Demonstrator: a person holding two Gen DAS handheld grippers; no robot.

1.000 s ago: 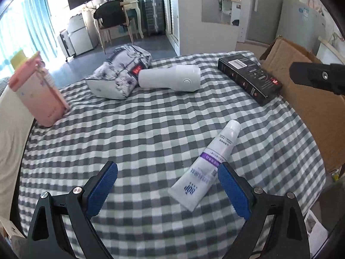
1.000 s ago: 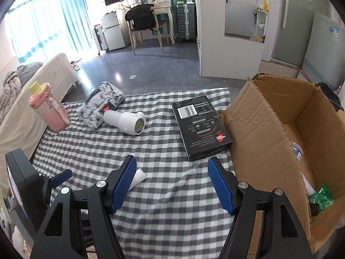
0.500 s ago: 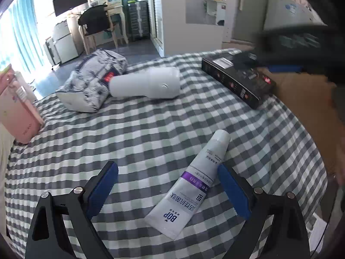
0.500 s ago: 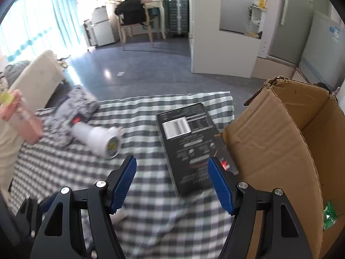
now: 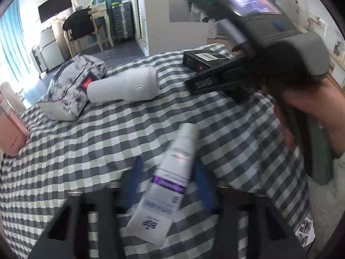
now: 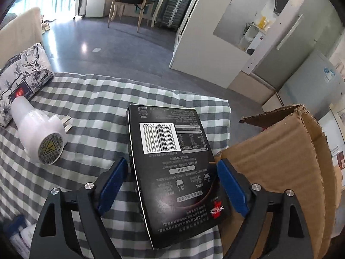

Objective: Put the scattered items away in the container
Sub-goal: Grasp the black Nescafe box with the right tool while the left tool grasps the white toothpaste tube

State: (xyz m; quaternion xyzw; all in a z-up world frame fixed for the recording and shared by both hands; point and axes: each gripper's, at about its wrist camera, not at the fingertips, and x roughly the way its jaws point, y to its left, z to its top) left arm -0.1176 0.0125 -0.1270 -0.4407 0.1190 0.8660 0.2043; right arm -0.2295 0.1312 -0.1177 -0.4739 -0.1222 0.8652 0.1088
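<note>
In the left wrist view a white tube with a purple band (image 5: 170, 179) lies on the checked cloth between the blue pads of my left gripper (image 5: 168, 185); the jaws have narrowed onto its sides, blurred by motion. In the right wrist view a black Nescafe box (image 6: 172, 164) lies flat between the open jaws of my right gripper (image 6: 172, 185), with gaps on both sides. The open cardboard box (image 6: 280, 172) stands just right of it. The right gripper's body and the hand holding it fill the upper right of the left view.
A white cylindrical appliance (image 5: 123, 88) (image 6: 36, 138) and a floral tissue pack (image 5: 73, 86) (image 6: 19, 79) lie at the far left of the table (image 6: 94, 108). A pink bottle (image 5: 10, 129) stands at the left edge. Floor, chair and desk lie beyond.
My left gripper moved forward and closed around the tube. My right gripper moved forward so the black box now lies between its jaws, and it crossed into the left view.
</note>
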